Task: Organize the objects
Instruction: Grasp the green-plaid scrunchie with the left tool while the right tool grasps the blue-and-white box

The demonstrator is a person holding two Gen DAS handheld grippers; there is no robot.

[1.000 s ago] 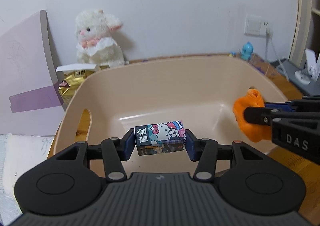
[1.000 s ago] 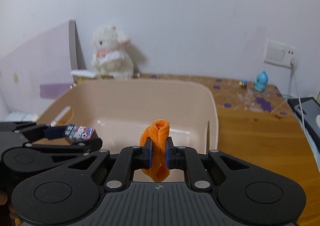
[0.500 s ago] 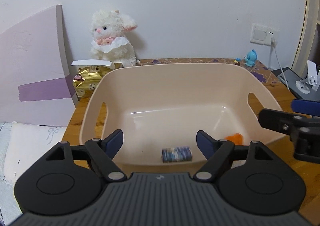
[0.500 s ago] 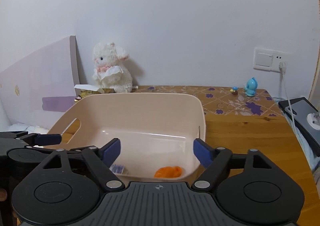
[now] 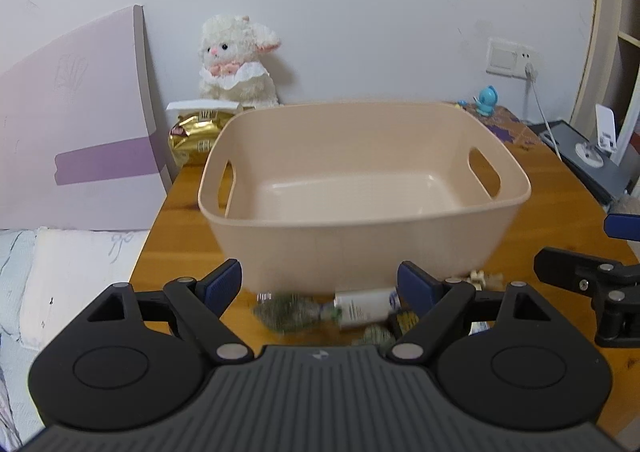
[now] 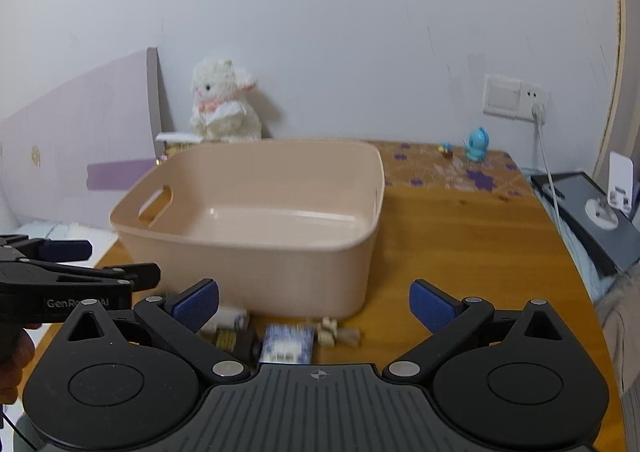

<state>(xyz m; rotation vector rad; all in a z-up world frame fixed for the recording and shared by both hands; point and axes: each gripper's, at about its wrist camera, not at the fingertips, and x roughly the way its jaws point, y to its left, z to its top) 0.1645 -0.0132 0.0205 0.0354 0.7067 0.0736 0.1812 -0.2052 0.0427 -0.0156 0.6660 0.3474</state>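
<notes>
Both grippers now stand with fingers spread wide and nothing between them: the left gripper [image 5: 319, 284] no longer clamps the cartoon-printed box it held a second ago, and the right gripper [image 6: 314, 304] has let go of the orange cloth. Both have drawn back from over the beige bin [image 5: 360, 244] to the near side of it, so the cameras now see its front wall from outside. Only the far part of the bin's floor shows, and it looks bare; the box and cloth, which lay on the near floor half a second ago, are probably hidden behind the front wall.

Just ahead of the fingers, small items lie on the wooden table [image 6: 460, 236] against the bin's base: a blurred greenish packet [image 5: 290, 312], a white tube [image 5: 366, 304], a blue-and-white packet [image 6: 287, 344] and some pale beige pieces [image 6: 334, 332]. Behind the bin, a white plush lamb [image 5: 236, 62] sits against the wall beside a gold foil bag [image 5: 194, 136].
</notes>
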